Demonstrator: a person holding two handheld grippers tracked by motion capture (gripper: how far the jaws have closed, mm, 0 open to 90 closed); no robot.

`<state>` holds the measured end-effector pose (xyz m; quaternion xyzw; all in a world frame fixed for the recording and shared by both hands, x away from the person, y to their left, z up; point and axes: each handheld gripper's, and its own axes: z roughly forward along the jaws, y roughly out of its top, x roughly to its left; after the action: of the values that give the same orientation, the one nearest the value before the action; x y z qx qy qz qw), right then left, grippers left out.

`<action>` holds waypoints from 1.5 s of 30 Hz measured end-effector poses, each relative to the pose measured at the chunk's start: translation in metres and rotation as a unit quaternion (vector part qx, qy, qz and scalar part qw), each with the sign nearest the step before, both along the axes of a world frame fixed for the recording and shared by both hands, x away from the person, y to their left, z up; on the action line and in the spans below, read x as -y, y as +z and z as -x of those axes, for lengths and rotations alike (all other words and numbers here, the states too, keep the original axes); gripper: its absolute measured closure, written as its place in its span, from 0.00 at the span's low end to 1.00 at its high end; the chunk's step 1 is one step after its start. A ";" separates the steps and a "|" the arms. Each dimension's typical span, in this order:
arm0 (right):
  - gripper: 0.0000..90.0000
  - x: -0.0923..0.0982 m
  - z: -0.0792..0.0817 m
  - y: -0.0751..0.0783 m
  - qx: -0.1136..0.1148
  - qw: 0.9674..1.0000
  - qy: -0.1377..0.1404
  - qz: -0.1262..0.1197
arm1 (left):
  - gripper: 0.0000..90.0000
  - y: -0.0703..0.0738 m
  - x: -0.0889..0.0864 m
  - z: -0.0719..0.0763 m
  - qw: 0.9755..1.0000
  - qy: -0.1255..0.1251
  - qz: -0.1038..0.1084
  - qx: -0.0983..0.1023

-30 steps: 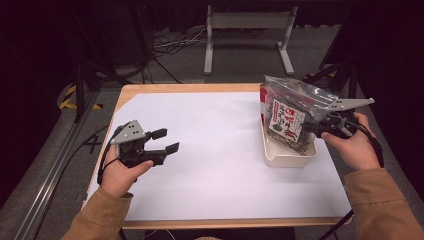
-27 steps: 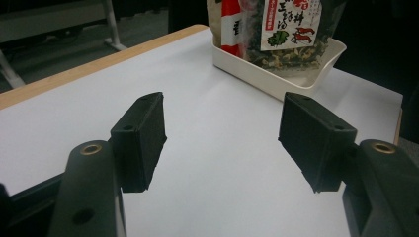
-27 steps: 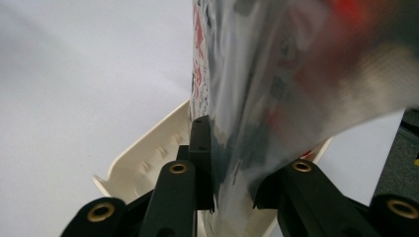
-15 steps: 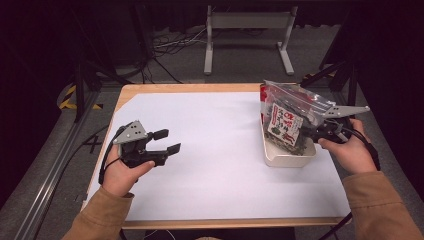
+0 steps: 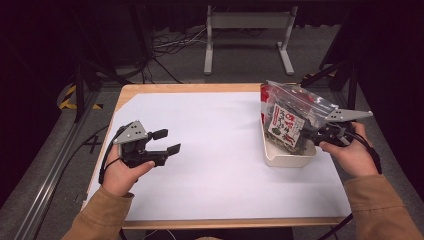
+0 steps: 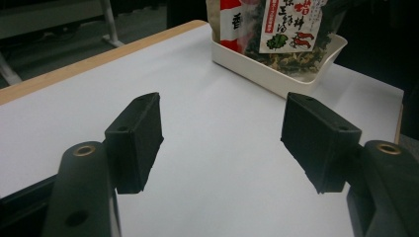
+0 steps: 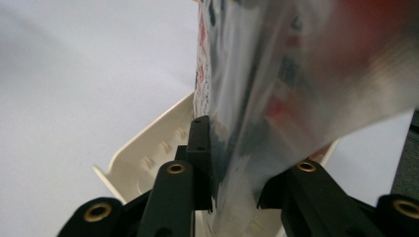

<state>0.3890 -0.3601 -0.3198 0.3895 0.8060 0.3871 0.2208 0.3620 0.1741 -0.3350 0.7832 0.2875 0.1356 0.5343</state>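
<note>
Between right gripper (image 7: pixel 232 163) jaws, crinkly clear snack bag (image 7: pixel 276 74) over smooth white tray (image 7: pixel 148 158)

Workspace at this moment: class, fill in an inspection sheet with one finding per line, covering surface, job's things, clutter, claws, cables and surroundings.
Surface: wooden table covered by a white sheet.
Job's things: clear snack bag with a printed label, standing tilted in a shallow cream tray at the table's right side.
Clutter: nothing seen.
Claws: right claw has the bag's edge between its jaws, which have just been opening; left claw open, nothing between its jaws, over the sheet at the left.
Cables: one trails from the left claw; more lie on the floor beyond the table.
Surroundings: dark room, grey metal stand behind the table.
</note>
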 end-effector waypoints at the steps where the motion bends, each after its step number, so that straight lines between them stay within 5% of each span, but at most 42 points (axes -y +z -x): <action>1: 0.78 0.000 0.000 0.000 0.001 1.000 0.000 0.001 | 0.35 0.000 -0.001 0.000 1.000 0.002 0.000 -0.001; 8: 0.46 0.001 0.004 -0.002 0.014 1.000 -0.002 -0.024 | 0.32 -0.004 -0.008 0.002 1.000 0.010 0.002 -0.006; 15: 0.33 0.009 0.020 -0.003 0.036 0.998 -0.022 -0.045 | 0.31 -0.007 -0.013 0.004 1.000 0.011 0.002 -0.007; 32: 0.30 0.022 0.067 0.002 0.090 0.994 -0.015 -0.066 | 0.28 -0.012 -0.032 0.022 1.000 -0.001 -0.001 0.010; 45: 0.31 0.007 0.085 -0.007 0.103 0.990 0.050 -0.084 | 0.27 -0.026 -0.050 0.037 1.000 -0.003 -0.001 0.010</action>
<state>0.3040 -0.3666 -0.3272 0.3243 0.7618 0.5021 0.2499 0.3247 0.2239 -0.3612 0.7832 0.2796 0.1416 0.5370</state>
